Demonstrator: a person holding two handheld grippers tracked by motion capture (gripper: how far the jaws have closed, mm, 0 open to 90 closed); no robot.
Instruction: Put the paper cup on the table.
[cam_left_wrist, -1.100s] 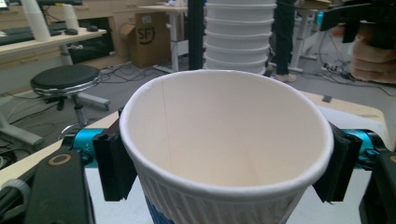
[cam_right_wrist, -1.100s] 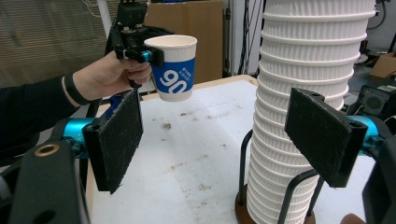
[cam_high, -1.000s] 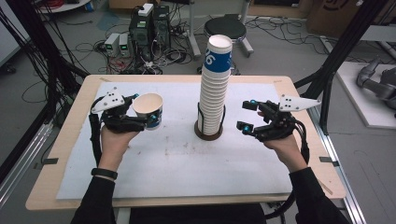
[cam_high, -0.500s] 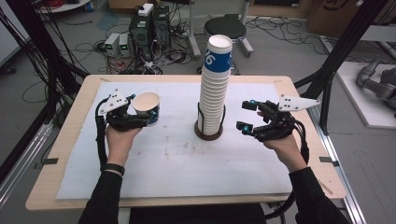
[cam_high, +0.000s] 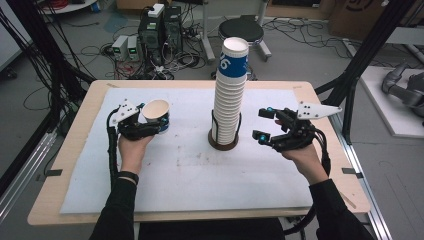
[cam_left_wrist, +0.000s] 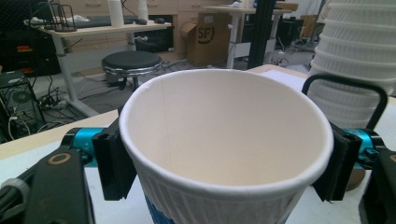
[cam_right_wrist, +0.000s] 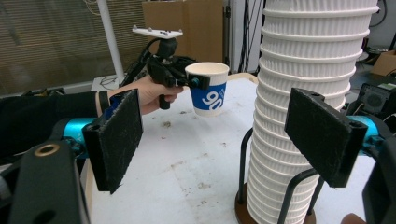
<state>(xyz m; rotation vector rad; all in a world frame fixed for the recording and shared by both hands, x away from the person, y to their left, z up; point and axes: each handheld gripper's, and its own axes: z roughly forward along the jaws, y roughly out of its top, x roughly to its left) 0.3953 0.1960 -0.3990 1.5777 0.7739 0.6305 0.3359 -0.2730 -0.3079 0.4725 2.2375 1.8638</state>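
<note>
Looked like a robotics lab to me: desktop computer towers (cam_high: 159, 25) sat on the floor in a mess of cables (cam_high: 60, 55), a black frame (cam_high: 370, 45) stood around the worktop (cam_high: 75, 165), cardboard boxes (cam_left_wrist: 208, 35) and a stool (cam_high: 241, 30) behind.

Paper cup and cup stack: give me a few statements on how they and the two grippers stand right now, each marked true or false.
1. The left gripper is shut on the paper cup. True.
2. The held cup is upside down. False: its open mouth faces up.
3. The right gripper grips the cup stack. False: it is open, beside the stack, apart from it.
4. The stack stands in a black wire holder on a round base. True.
5. The held cup rests on the table. False: the right gripper view shows it lifted clear.
</note>
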